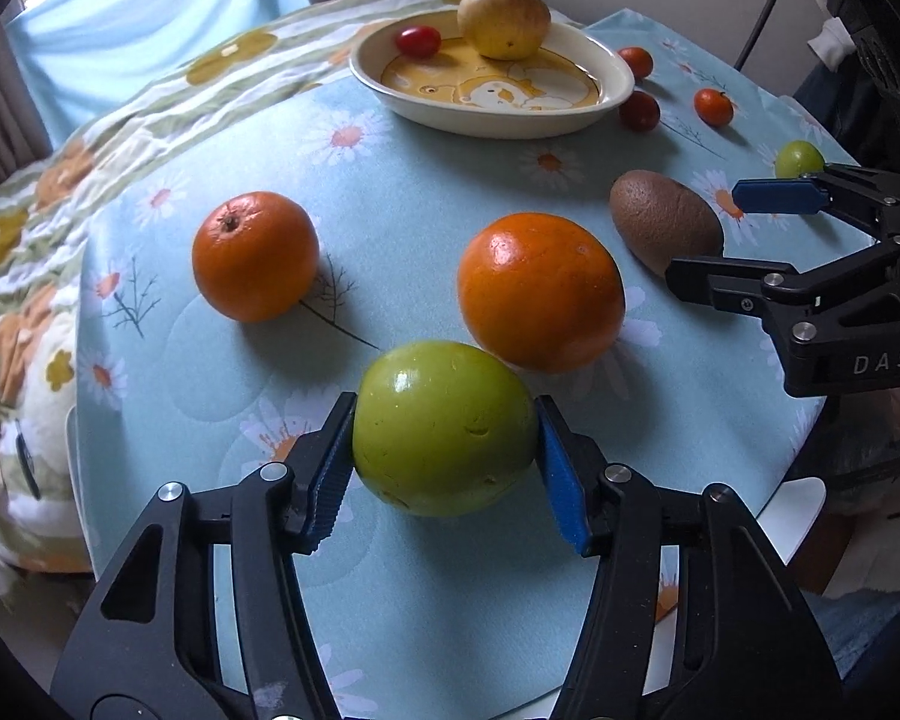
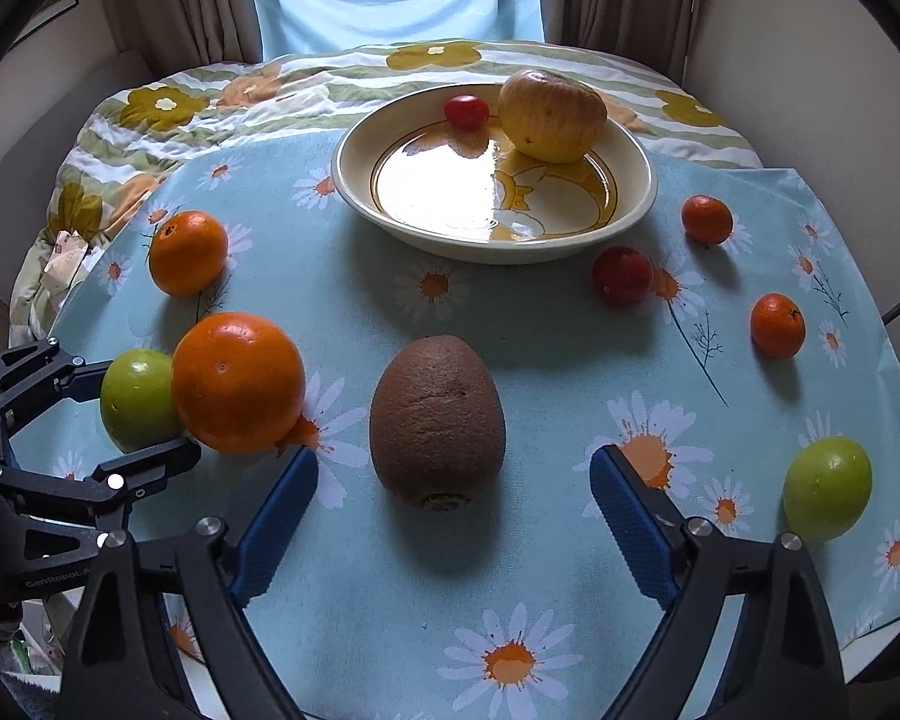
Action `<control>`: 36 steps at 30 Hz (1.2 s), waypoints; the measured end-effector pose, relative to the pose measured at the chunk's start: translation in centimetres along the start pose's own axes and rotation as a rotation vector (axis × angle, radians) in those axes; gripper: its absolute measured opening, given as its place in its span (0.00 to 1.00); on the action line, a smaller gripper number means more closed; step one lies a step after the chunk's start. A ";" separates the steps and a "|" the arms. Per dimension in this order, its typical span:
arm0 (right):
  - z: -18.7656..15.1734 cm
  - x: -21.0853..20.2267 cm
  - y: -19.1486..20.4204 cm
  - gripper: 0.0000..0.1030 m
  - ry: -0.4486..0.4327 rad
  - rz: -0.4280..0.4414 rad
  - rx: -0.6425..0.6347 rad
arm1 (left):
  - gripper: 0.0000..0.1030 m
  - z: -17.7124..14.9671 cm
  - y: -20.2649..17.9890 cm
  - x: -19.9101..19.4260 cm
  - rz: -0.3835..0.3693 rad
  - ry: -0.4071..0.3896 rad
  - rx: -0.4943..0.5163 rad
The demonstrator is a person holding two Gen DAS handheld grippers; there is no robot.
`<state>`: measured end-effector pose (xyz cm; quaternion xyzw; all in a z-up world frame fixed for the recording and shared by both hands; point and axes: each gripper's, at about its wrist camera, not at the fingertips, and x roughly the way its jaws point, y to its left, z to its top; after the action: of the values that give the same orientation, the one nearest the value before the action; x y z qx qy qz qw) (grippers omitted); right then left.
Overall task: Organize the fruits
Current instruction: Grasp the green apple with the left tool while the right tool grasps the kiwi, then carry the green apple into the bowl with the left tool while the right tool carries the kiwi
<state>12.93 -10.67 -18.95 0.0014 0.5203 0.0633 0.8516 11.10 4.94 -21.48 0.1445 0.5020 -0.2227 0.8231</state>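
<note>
Green apple point(image 1: 444, 427): on the table's daisy cloth point(image 1: 402, 192), clamped between the left tool's blue pads point(image 1: 555, 468), touching the big orange point(image 1: 540, 291).
Left tool point(image 1: 444, 468): clenched on the green apple.
Kiwi point(image 2: 437, 421): on the cloth, just ahead of the right tool point(image 2: 453, 516), between its spread fingers, untouched.
Right tool: released, holding nothing.
Bowl point(image 2: 636, 204): at the far side, holding 1 yellow apple point(image 2: 552, 115) and 1 cherry tomato point(image 2: 466, 112).
Small orange point(image 2: 188, 252): left of the bowl.
Second green fruit point(image 2: 827, 487): near the cloth's right edge.
</note>
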 end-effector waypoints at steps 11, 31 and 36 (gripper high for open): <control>0.4 1.6 0.2 0.72 0.011 0.003 -0.013 | 0.59 -0.7 0.7 -0.4 0.022 0.006 -0.032; 0.8 0.8 0.0 0.42 -0.004 0.015 0.020 | 0.59 -0.3 2.5 -3.2 0.028 -0.033 -0.114; 1.3 -1.3 -0.2 0.41 -0.023 0.006 0.031 | 0.59 0.7 2.8 -4.8 0.027 -0.063 -0.120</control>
<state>13.55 -10.88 -17.25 0.0166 0.5115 0.0577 0.8572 11.12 8.06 -16.80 0.0946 0.4862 -0.1854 0.8487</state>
